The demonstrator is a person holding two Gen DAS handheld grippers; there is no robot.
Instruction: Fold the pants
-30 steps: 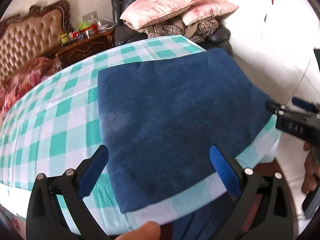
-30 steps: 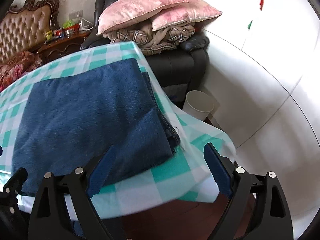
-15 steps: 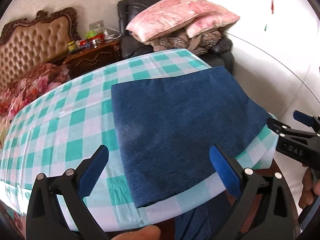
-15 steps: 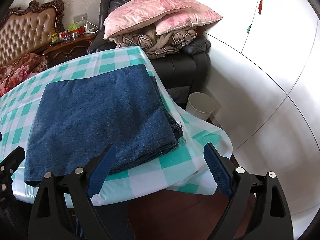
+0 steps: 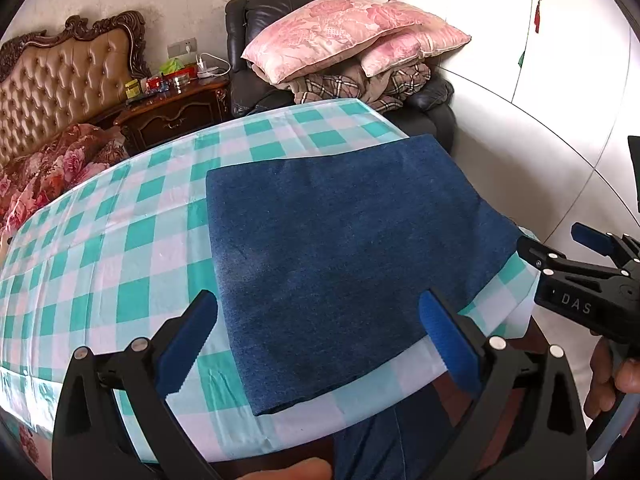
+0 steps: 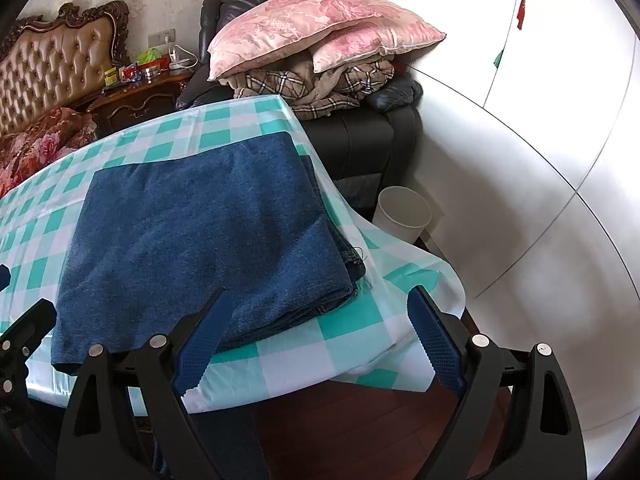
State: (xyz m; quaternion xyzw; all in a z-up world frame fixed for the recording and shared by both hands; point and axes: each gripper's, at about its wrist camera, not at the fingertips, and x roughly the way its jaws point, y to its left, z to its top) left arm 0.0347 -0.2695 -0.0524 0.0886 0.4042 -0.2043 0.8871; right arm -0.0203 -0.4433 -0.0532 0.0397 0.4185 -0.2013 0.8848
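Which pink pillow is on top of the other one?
The bigger pink pillow, reaching farther left, lies on top. The smaller pink pillow pokes out beneath it on the right, resting on the plaid blanket.

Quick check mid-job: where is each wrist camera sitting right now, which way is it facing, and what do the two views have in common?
Left wrist: on the left gripper, off the table's near edge, facing the folded pants and the bed headboard; its open blue fingers, the right gripper and a hand show.
Right wrist: on the right gripper, nearer the table's right corner, facing the pants' layered edge and a white bin; its open fingers show.
Shared: pants, checked tablecloth, pink pillows.
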